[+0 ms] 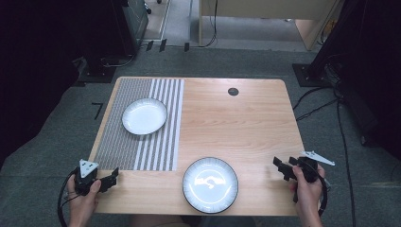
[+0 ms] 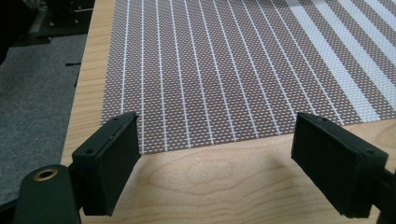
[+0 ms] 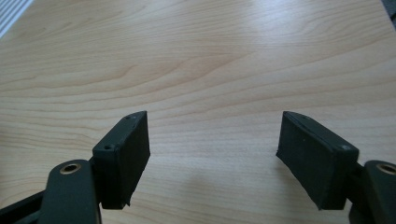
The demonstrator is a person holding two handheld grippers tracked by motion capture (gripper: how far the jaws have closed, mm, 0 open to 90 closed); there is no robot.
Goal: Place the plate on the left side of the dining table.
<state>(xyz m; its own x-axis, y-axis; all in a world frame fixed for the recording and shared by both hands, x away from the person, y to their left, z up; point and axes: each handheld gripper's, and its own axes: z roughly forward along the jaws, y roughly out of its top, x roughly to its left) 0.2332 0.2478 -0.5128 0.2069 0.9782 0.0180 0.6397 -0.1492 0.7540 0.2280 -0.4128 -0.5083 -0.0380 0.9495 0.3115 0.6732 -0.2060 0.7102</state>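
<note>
on the near left corner of the desk (image 1: 227, 127), seen from the high view, the left tool (image 1: 111, 178) is held in a hand (image 1: 84, 198) with its jaws pointing toward the middle of the desk; the right tool (image 1: 281, 166) sits at the near right edge in the other hand (image 1: 307, 191), jaws pointing inward as well. between the two tools, at the near edge, lies a dark-rimmed plate (image 1: 210, 184) with a white centre, nearer to the right tool than to the left but well apart from both. a second, white plate (image 1: 144, 116) rests on a striped placemat (image 1: 142, 142), far ahead of the left tool and off to its right. a small dark round fitting (image 1: 233, 91) sits in the desk top near the far edge.

the left gripper view gives what the high view cannot: the left tool (image 2: 215, 154) has its jaws set wide, nothing between them, hovering over bare wood just short of the placemat (image 2: 224, 65), whose near edge runs straight ahead of the jaws. its weave of brown with thin white lines, broadening to wide white bands at the right, is plain here.

the right gripper view shows the right tool (image 3: 212, 156) likewise spread wide and empty, over bare wood grain (image 3: 210, 60), with a sliver of the placemat (image 3: 11, 11) at the far left corner. neither plate appears in either gripper view.
</note>
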